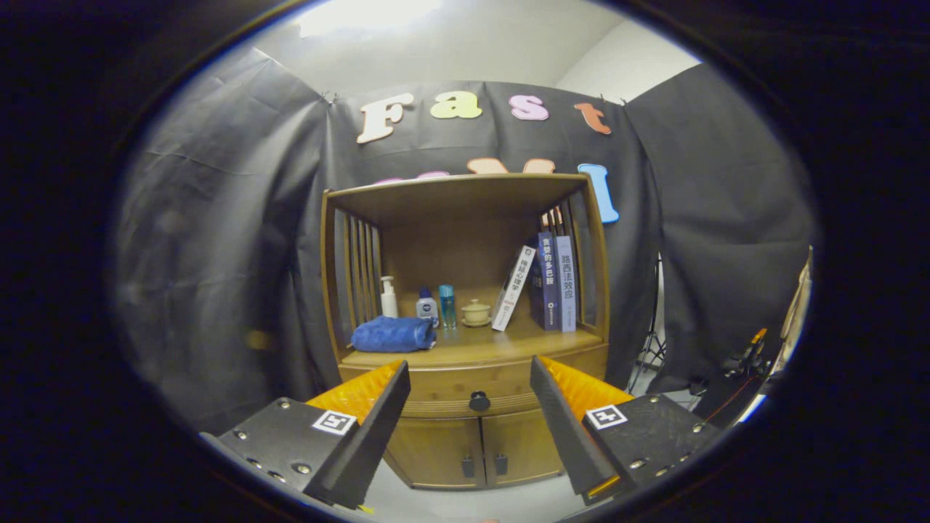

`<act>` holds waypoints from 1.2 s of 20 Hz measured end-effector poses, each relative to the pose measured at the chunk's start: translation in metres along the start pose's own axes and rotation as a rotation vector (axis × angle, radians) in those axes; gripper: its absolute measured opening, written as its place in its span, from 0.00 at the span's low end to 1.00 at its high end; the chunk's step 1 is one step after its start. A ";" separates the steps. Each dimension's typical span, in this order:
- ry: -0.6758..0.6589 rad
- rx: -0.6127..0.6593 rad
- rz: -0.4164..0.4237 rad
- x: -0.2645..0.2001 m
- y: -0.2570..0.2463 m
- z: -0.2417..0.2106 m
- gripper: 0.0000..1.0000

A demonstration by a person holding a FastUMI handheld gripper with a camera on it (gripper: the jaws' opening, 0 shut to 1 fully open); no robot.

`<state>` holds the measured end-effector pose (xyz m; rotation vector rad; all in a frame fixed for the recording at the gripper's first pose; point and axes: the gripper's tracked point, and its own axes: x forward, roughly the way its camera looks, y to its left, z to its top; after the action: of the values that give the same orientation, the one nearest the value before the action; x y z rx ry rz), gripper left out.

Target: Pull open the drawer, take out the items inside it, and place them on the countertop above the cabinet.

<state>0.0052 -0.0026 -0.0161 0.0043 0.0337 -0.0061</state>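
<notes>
1. Grey-blue upright book (566, 283), right end of the wooden shelf: spine reads "路西法效应".
2. Dark blue upright book (548, 280), just left of it: spine reads "贪婪的多巴胺".
3. White leaning book (514, 287): spine ends in "心理学"; the rest is too small to read.
4. Gripper (471, 363), fingers spread apart either side of the black drawer knob (479, 400): each finger base carries a square black-and-white coded marker (333, 422), with no readable characters.

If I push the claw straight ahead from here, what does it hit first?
Most likely the drawer knob: it sits centred between the open claw fingers, on the shut drawer front below the countertop. Nothing appears in between, though depth is hard to judge.
</notes>
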 end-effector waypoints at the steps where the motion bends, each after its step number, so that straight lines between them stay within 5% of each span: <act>1: 0.000 0.001 0.001 0.000 0.000 0.000 0.99; 14: -0.003 -0.014 -0.019 0.020 -0.015 -0.025 0.99; 24: 0.104 0.031 0.007 0.106 -0.026 -0.133 0.99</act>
<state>0.1067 -0.0284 -0.1526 0.0356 0.1373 0.0003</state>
